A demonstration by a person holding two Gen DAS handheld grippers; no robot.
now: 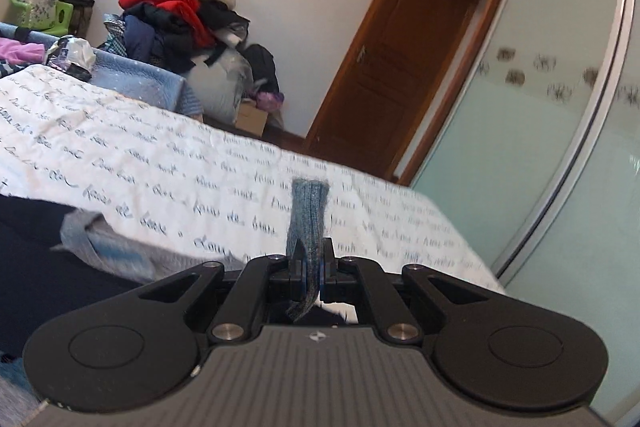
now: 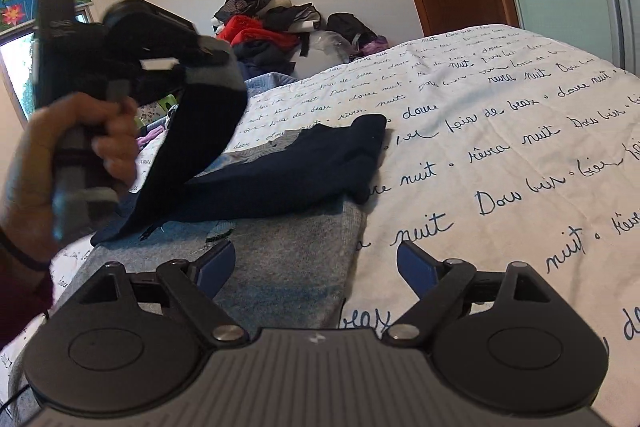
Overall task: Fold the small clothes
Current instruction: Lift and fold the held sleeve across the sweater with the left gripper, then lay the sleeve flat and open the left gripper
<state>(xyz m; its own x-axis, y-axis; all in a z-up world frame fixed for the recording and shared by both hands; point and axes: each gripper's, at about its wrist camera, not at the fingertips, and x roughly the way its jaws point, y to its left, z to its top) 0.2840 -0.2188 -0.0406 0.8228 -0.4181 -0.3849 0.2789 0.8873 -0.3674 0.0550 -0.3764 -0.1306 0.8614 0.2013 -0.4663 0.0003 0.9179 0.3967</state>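
Step in hand: a fold looks to be under way, judging by the sleeve or edge of the small sweater (image 2: 280, 163) lifted off the bed (image 2: 500, 147) while the rest lies flat
Left hand (image 2: 60, 163): seen in the right wrist view at far left, wrapped round the handle of its tool, raised above the garment
Left gripper (image 1: 311, 259): fingers pressed close together, pinching a strip of blue-grey knit cuff (image 1: 309, 211) that stands up between them and hangs out below
Lifted part (image 2: 200, 147): a dark navy sleeve with a grey band drapes down from the left gripper to the garment; blurred, so its exact edge is hard to tell
Garment: navy and grey, lying on the bed just ahead of the right gripper, its navy upper part bunched toward the middle, a grey panel (image 2: 288, 259) nearest the camera
Right gripper (image 2: 316, 263): fingers spread wide, holding nothing, hovering just over the grey panel's right edge; contact with the cloth cannot be told
Next move, as a judgement: carry the held sleeve across the body and lay it flat, with the right fingers pinning or taking the near edge
Background: a clothes pile (image 1: 180, 15) against the wall, a wooden door (image 1: 392, 59) at right
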